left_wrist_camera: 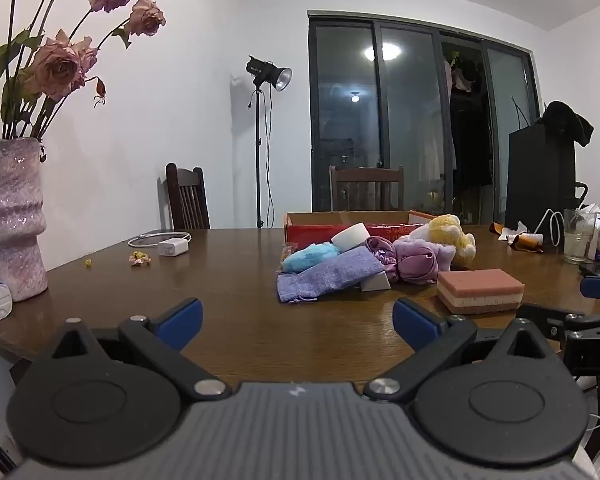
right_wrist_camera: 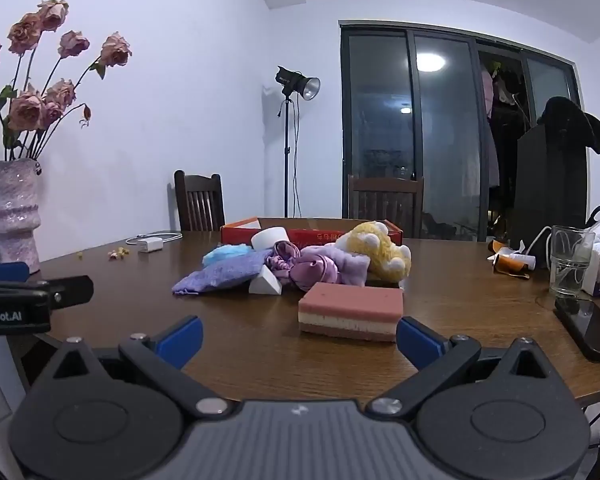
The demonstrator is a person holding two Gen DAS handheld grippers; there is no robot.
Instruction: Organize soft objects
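Holding both tools low over the brown wooden surface (left_wrist_camera: 236, 280), you have your left tool (left_wrist_camera: 296, 322) and right tool (right_wrist_camera: 300, 338) spread wide and empty. Ahead lies the heap: a lilac fabric pouch (left_wrist_camera: 327, 274), a blue fluffy puff (left_wrist_camera: 307, 258), purple satin cloth (right_wrist_camera: 315, 272) and a yellow plush toy (right_wrist_camera: 379, 250), in front of a red cardboard box (left_wrist_camera: 311, 228). A pink-and-cream layered sponge (right_wrist_camera: 351, 312) sits just ahead of your right tool.

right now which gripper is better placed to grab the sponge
Right. The sponge lies just ahead of the open right gripper, near its right finger. From the open left gripper it sits off to the right, outside the fingers.
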